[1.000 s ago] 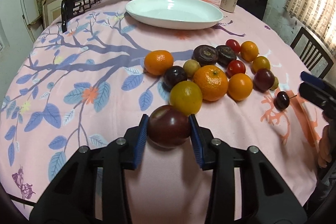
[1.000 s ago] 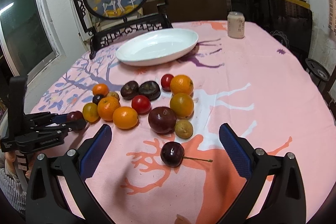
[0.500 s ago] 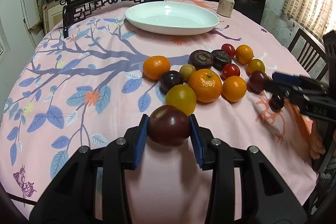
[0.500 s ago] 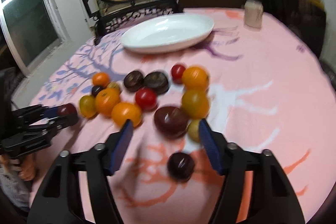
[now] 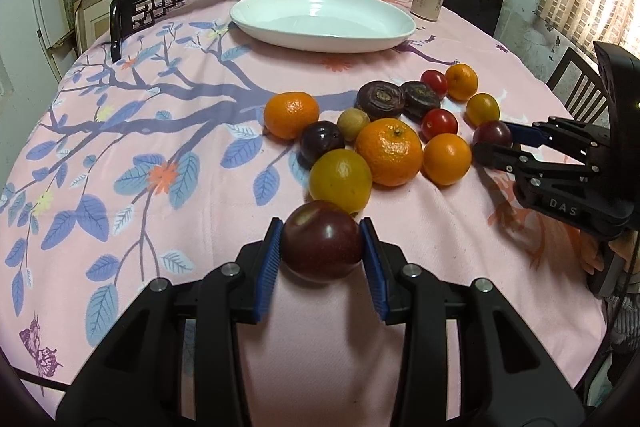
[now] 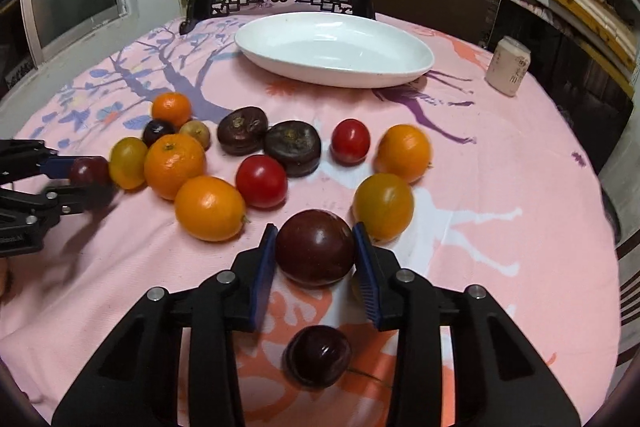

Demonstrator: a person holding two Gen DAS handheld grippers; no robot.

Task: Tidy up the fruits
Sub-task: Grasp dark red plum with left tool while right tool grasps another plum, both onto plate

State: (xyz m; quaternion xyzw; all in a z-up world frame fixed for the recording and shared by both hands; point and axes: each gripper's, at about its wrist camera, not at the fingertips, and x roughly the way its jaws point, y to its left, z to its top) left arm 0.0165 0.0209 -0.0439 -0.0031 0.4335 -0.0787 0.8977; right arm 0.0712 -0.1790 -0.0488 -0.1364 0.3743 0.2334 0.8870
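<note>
Round table [image 6: 520, 187] under a pink cloth printed with a blue-leafed tree, white oval ceramic dish [image 6: 334, 51], pale can [image 6: 508, 71], loose cluster of oranges, tomatoes and dark plums [image 6: 256, 155]

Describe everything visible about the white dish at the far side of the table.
The white dish is a shallow, glossy oval with one end drawn to a point, looking like glazed ceramic. It sits flat and upright on the pink tablecloth, in front of a dark carved chair back. Nothing lies in it; its hollow shows only reflections. No fruit and no gripper touches it: the fruits lie nearer the cameras, and a small pale can stands apart, off its pointed end.
</note>
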